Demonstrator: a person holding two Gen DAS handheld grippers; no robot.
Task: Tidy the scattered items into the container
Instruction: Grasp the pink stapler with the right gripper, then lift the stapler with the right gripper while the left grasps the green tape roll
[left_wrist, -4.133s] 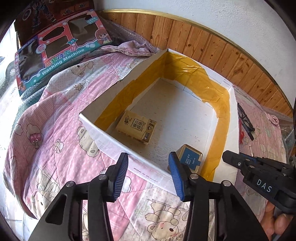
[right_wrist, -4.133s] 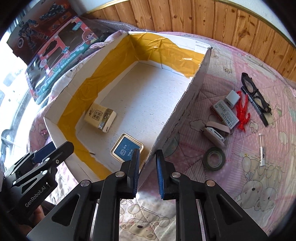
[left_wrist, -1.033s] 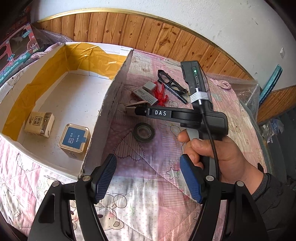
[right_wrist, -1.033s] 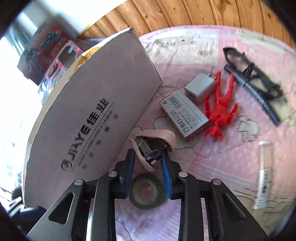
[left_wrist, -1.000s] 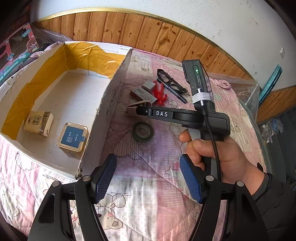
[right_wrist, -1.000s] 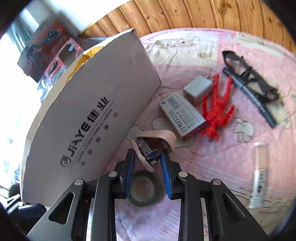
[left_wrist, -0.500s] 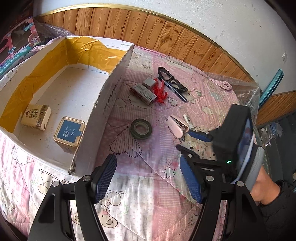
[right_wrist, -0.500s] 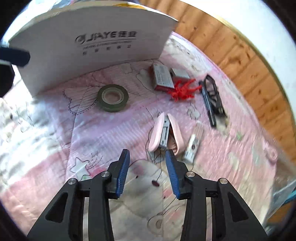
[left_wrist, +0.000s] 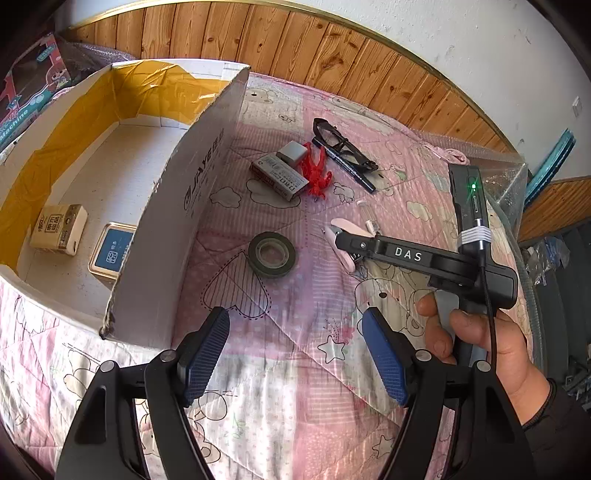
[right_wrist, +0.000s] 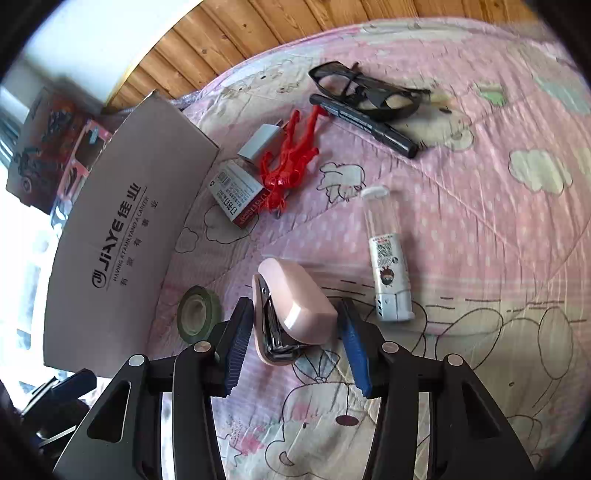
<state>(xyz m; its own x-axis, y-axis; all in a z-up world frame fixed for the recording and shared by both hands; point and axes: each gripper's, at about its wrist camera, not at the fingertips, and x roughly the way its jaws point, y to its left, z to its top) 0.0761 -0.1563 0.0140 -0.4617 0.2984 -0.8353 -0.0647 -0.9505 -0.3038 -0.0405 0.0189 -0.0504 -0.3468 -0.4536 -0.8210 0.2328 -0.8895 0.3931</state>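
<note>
The pink stapler (right_wrist: 291, 310) lies on the pink quilt between the fingers of my right gripper (right_wrist: 295, 345). That gripper is open, one finger on each side of the stapler. In the left wrist view the right gripper (left_wrist: 341, 240) hides most of the stapler (left_wrist: 347, 260). The white cardboard box (left_wrist: 207, 177) stands at the left and holds a tissue pack (left_wrist: 59, 229) and a blue tin (left_wrist: 112, 251). My left gripper (left_wrist: 295, 354) hangs open and empty above the quilt, short of the tape roll (left_wrist: 272, 254).
Scattered on the quilt are a tape roll (right_wrist: 197, 314), a small carton (right_wrist: 236, 194), a grey charger (right_wrist: 260, 142), a red figure (right_wrist: 291, 162), a black pen (right_wrist: 365, 123), glasses (right_wrist: 362, 88) and a clear tube (right_wrist: 388, 258). A hand (left_wrist: 476, 339) holds the right gripper. The box wall (right_wrist: 129, 229) stands at the left.
The stapler has gone from beside the box wall to a spot next to the clear tube. My right gripper has opened and come forward around it. The left gripper stays open.
</note>
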